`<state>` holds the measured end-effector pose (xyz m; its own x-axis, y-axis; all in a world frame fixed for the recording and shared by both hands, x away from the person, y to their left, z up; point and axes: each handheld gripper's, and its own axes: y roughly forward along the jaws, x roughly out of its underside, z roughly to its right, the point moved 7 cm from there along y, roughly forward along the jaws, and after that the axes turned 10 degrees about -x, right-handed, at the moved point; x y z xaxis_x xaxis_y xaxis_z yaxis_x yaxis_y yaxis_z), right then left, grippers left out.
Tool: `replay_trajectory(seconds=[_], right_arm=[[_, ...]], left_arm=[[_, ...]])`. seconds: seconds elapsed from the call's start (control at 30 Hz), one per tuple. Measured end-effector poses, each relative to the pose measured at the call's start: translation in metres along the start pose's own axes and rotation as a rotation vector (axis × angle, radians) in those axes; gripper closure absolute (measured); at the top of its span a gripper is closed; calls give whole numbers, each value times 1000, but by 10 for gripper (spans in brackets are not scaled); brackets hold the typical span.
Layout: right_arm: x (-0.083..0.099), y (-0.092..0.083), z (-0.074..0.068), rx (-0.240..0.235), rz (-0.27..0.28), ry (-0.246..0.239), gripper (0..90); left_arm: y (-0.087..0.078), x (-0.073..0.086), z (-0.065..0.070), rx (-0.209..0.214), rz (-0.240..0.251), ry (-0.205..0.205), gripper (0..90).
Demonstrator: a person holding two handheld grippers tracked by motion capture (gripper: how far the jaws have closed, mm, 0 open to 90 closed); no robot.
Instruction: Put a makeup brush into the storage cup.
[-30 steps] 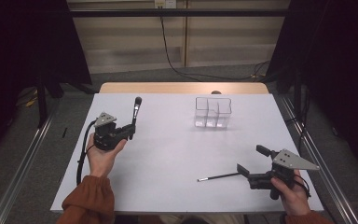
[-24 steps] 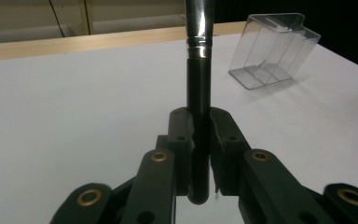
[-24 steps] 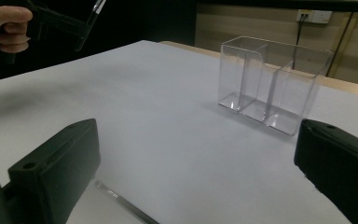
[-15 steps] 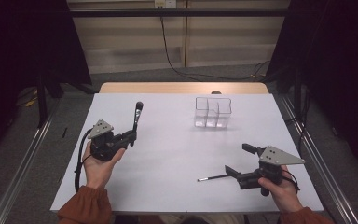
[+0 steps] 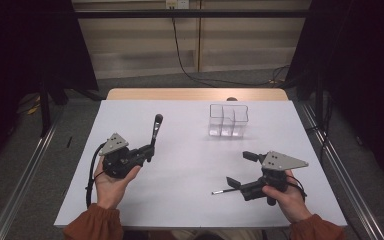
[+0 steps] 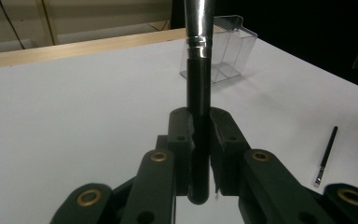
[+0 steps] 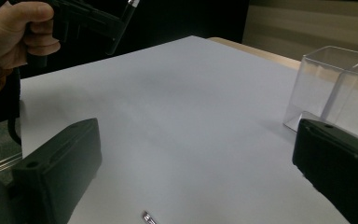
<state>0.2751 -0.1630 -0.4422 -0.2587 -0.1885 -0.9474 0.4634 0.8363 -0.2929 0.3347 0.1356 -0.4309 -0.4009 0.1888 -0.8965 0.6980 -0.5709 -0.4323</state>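
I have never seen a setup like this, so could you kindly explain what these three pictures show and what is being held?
There is no robot here: a person holds a hand-operated gripper in each hand at a white table. The high view looks down from above the person's side. The other two pictures come from small cameras riding on each gripper, looking along its black jaws.

The left gripper has its jaws shut on a black brush with a silver collar, held by its handle. The right gripper has its jaws wide open with nothing between them; a thin small brush lies on the table just by it.

Farther back stands a clear plastic organiser with compartments, apparently empty.
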Motion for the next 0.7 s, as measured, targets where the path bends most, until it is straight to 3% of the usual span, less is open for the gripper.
replay_trajectory(seconds=[0.33,0.7], right_arm=[[-17,15,-6,-62,32,-8,0],[-36,44,-7,-100,31,-20,0]], left_arm=[[3,-2,17,38,11,20,798],[8,-1,26,64,15,25,798]])
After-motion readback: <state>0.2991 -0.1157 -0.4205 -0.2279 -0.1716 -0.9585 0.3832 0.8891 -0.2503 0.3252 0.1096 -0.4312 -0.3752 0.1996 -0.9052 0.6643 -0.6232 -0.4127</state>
